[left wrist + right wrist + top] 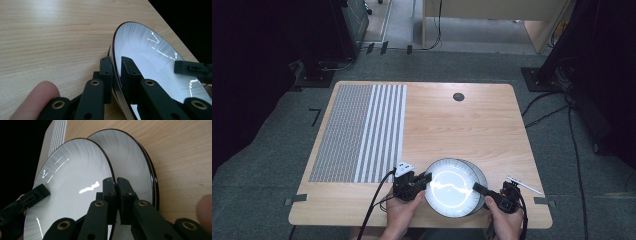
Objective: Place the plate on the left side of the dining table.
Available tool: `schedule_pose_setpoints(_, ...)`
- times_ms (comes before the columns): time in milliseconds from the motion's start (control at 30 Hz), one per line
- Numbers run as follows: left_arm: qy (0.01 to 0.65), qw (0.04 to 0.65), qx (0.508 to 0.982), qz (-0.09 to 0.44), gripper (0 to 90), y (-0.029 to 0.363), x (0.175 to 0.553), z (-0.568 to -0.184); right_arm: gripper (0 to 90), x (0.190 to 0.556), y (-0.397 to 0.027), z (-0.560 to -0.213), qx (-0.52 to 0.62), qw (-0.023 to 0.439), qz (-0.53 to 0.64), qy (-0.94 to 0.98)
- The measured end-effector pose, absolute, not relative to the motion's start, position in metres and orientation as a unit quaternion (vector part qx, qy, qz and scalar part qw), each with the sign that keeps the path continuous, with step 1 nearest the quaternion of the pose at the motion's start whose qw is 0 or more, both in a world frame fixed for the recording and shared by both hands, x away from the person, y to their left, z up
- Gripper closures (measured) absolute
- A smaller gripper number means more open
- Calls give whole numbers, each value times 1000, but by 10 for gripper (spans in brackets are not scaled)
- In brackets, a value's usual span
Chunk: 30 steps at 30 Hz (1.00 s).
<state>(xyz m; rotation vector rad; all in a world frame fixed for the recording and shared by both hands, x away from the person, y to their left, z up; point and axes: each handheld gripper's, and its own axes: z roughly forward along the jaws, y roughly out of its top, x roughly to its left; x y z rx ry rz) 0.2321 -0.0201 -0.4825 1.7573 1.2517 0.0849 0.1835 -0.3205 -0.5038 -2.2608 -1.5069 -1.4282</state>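
Left gripper (116,72): we are clamping its jaws on the near-left rim of the top plate (451,186).
Right gripper (116,192): we are pinching the same plate's opposite rim between its jaws.
Top plate: we are holding it tilted just above the plates beneath (135,162), at the table's (472,130) near edge.
Patterned mat (362,131): lying on the table's left half, apart from the plates.

Right claw (116,185) clamped on top plate (72,177) rim; second plate (130,157) beneath.
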Motion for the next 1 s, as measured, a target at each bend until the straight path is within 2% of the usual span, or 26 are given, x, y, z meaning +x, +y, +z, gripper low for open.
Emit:
schedule_pose_setpoints(467,527,480,701,10,816,-3,232,-477,858,189,-312,-485,-709,8,-478,-518)
schedule_pose_setpoints(1000,540,492,682,34,829,32,240,-460,862,210,-277,-471,-689,10,-478,-545)
